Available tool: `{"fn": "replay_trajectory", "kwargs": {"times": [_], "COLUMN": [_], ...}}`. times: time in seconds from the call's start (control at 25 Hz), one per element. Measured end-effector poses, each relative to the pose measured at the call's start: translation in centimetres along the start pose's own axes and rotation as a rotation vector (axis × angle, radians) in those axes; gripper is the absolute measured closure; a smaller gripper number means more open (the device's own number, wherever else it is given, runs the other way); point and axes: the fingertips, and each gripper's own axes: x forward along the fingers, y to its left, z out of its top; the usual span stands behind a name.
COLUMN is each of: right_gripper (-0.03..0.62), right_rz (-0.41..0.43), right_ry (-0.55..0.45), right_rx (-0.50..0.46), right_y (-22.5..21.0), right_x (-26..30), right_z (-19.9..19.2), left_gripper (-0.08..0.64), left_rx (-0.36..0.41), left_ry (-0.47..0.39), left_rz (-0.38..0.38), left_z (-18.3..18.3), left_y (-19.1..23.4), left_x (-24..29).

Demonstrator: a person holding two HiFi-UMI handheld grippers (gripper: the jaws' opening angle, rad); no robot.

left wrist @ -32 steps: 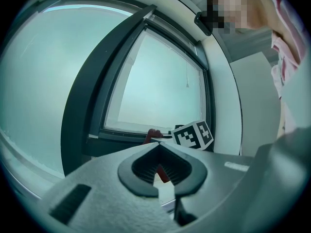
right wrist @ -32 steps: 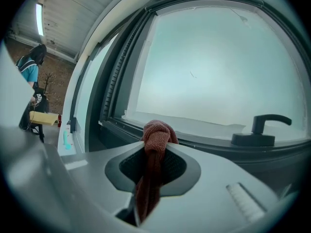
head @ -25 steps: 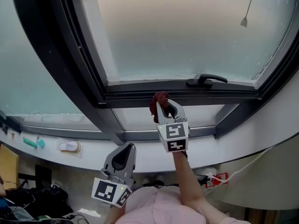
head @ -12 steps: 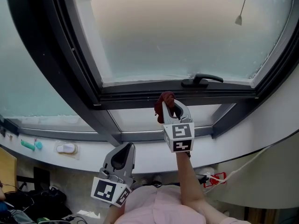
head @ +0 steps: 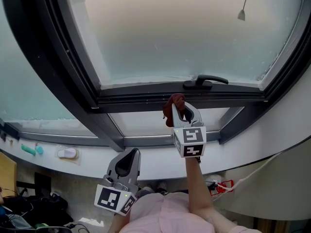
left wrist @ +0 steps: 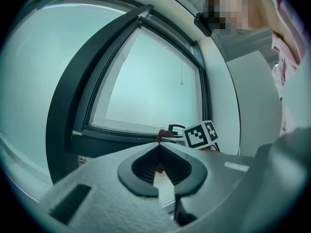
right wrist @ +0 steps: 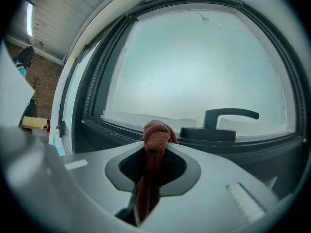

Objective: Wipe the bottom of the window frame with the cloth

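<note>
1. Right gripper [head: 179, 108] is clamped on the dark red cloth [head: 170, 111]. The bunched end pokes past the tips, at the bottom rail of the window frame [head: 141, 101]; contact unclear.
2. Left gripper [head: 129, 158] hangs low, jaws together, empty.
3. Cloth looks soft and light and may slip. A bite near the bunch suits it.
4. Handle [head: 204, 81] juts just to the right. The rail to the left is open.

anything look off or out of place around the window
Nothing stands out. The red cloth is bunched in the right gripper's jaws at the bottom of the window frame, just left of the handle, which lies level. The left gripper hangs low, jaws together on nothing.
</note>
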Motion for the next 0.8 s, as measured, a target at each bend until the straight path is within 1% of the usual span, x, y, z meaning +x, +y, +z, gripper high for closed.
{"fn": "replay_trajectory", "kwargs": {"times": [0.12, 0.36, 0.6, 0.8], "right_gripper": [0.532, 0.532, 0.531, 0.531], "right_rz": [-0.002, -0.044, -0.082, -0.143], "right_ry": [-0.012, -0.009, -0.006, -0.004], "right_rx": [0.004, 0.027, 0.04, 0.06], "right_y": [-0.8, -3.2, -5.1, -7.4], "right_x": [-0.3, -1.2, -1.8, -2.6], "right_z": [-0.2, -0.6, -0.9, -1.4], "left_gripper": [0.565, 0.565, 0.565, 0.565], "left_rx": [-0.002, -0.007, -0.007, -0.01], "left_ry": [0.003, 0.002, 0.003, 0.005], "left_rz": [0.005, 0.025, 0.014, 0.027], "left_z": [-0.6, -0.8, -0.7, -0.7], "left_y": [-0.7, -0.9, -1.3, -0.7], "left_x": [0.0, -0.2, -0.1, -0.6]}}
